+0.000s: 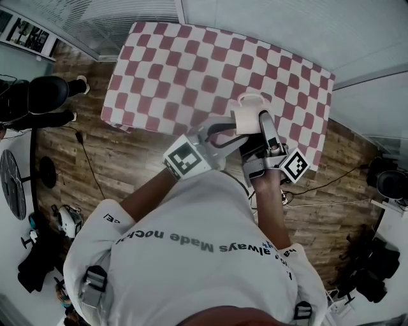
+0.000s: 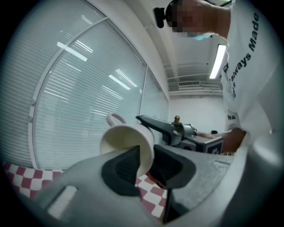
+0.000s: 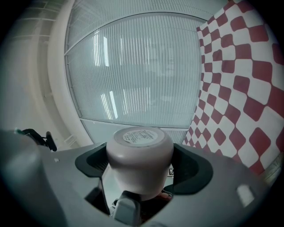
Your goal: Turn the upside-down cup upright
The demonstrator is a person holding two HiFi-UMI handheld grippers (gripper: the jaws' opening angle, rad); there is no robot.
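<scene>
Red-and-white checked cloth (image 1: 191, 70) covers a table on a wood-plank floor (image 1: 127, 153), with slatted blinds (image 1: 127, 19) along the far wall.

In the head view, a person in a white T-shirt (image 1: 191, 255) reaches both arms over the table's near edge. The pale cup (image 1: 250, 114) is held between the two tools above the near right part of the cloth. Its handle (image 1: 253, 97) points toward the far side. The left claw (image 1: 233, 125) meets it from the left and the right claw (image 1: 263, 121) lies along its right side. Each claw carries a cube with a black square marker.

In the left gripper view, the cup is tipped on its side in the air above the cloth, its mouth toward the camera and its handle uppermost. The left claw pinches the cup's wall at the rim. One dark pad (image 2: 120, 170) is inside the mouth and the other is outside, both against the wall. Behind the cup, the right claw's dark jaw reaches in from the right. A ceiling strip light (image 2: 218, 60) glows at the upper right.

In the right gripper view, the cup's flat base, with a round printed label (image 3: 138, 136), faces away from the camera toward the blinds. The right claw is clamped on the cup's body, a dark pad pressing on each side. The cloth fills the right edge of the view.
</scene>
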